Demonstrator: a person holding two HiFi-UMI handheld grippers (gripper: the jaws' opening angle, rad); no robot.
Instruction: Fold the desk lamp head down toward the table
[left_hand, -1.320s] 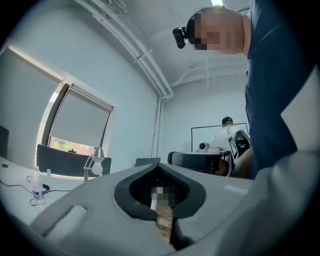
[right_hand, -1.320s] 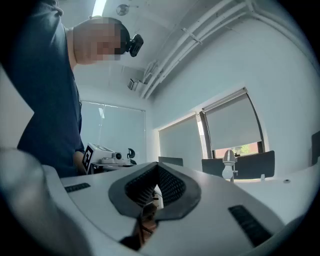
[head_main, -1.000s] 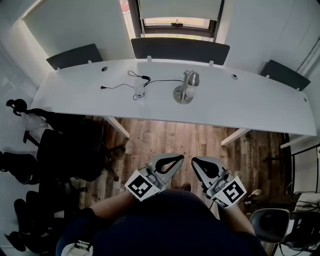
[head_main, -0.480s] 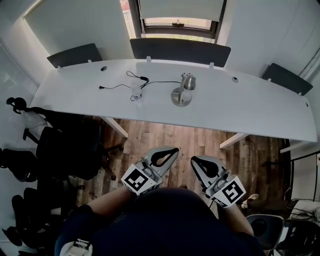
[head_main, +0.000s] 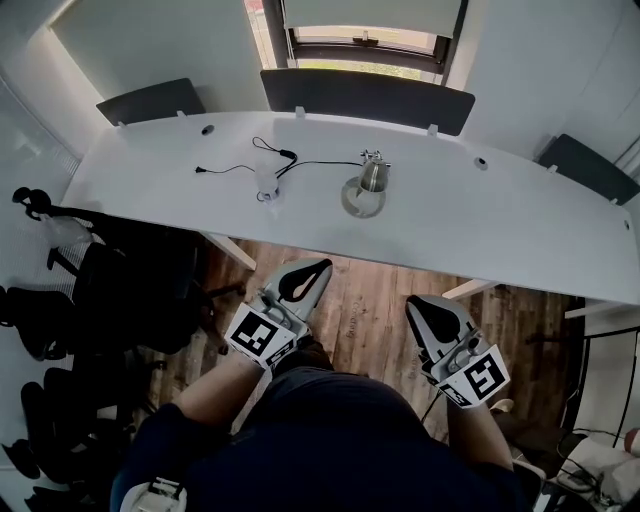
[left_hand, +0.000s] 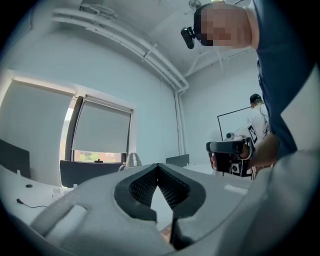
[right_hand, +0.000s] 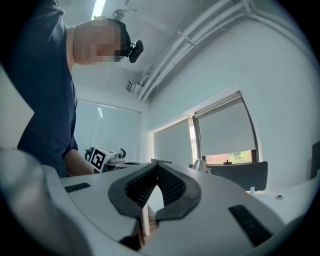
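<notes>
Left gripper (head_main: 320, 267): jaws are pressing tip to tip and pinching nothing; it is pointing toward 12 o'clock over the floor, well short of the desk.
Right gripper (head_main: 413, 304): jaws are also lying pressed together and empty; it is pointing toward 11 o'clock, beside its partner but apart from it.
Jaw pads (left_hand: 142, 187): dark ribbed rubber set in pale grey moulded shells, meeting in a pointed arch; the ribbing is probably there to grip smooth metal.
Marker cubes (head_main: 258, 340): black-and-white squares sitting at each gripper's rear, facing up toward the head camera.
Carriage: judged to be an approach; both tools are being carried closed and low because nothing is within reach.
Desk lamp (head_main: 364, 186): the task's item, standing at 12 o'clock from the grippers near the table's middle, well apart from both; silvery metal with a round disc base, a short stem and a bell-shaped head sitting raised, apparently not yet folded.
Table (head_main: 500, 225): long white top with a curved edge and a smooth surface.
Cable (head_main: 245, 165): thin black lead, trailing at 9 o'clock from the lamp.
Small pale object (head_main: 266, 185): sitting beside the cable; type unclear.
Screens (head_main: 365, 95): dark panels lining the table's far edge.
Floor (head_main: 365, 300): brown wood planks.
Office chairs (head_main: 130, 290): black, crowding at 9 o'clock.
</notes>
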